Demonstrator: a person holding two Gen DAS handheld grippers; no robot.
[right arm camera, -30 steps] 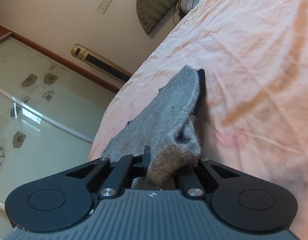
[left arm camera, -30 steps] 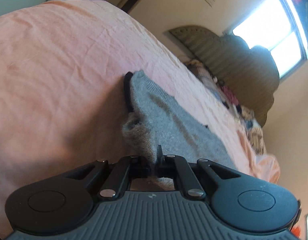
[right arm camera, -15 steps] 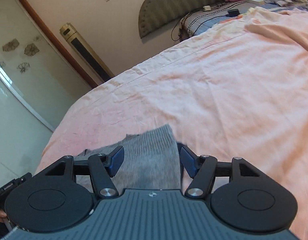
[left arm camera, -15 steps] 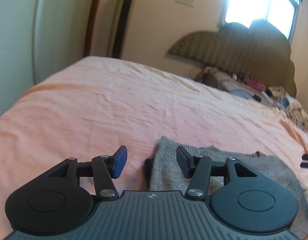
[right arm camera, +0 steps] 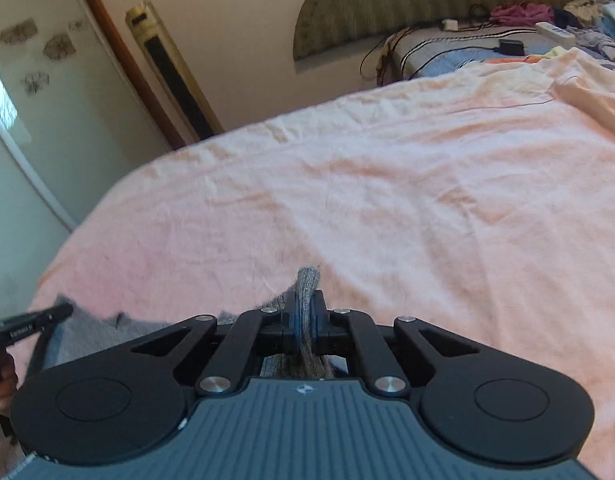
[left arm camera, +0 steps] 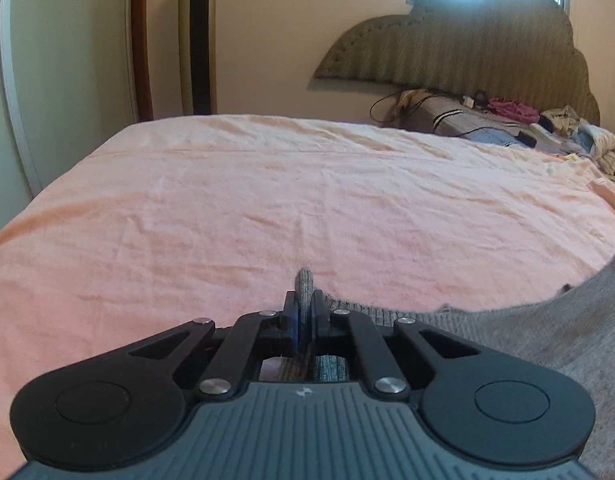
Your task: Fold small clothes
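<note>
A grey knitted garment lies on the pink bedsheet at the near edge. My left gripper is shut on its left edge, with a pinch of grey knit standing up between the fingers. The garment spreads away to the right in the left wrist view. My right gripper is shut on the garment's right edge. In the right wrist view the rest of the garment runs off to the left, where the other gripper's tip shows.
The pink bedsheet stretches ahead of both grippers. A padded headboard and a heap of clothes and cables are at the far right. A tall tower fan and a glass wardrobe door stand at the far left.
Both grippers let go of the garment, levelled out over the bed, then shut again on its two near edges. Half a second ago both stood open over it.
</note>
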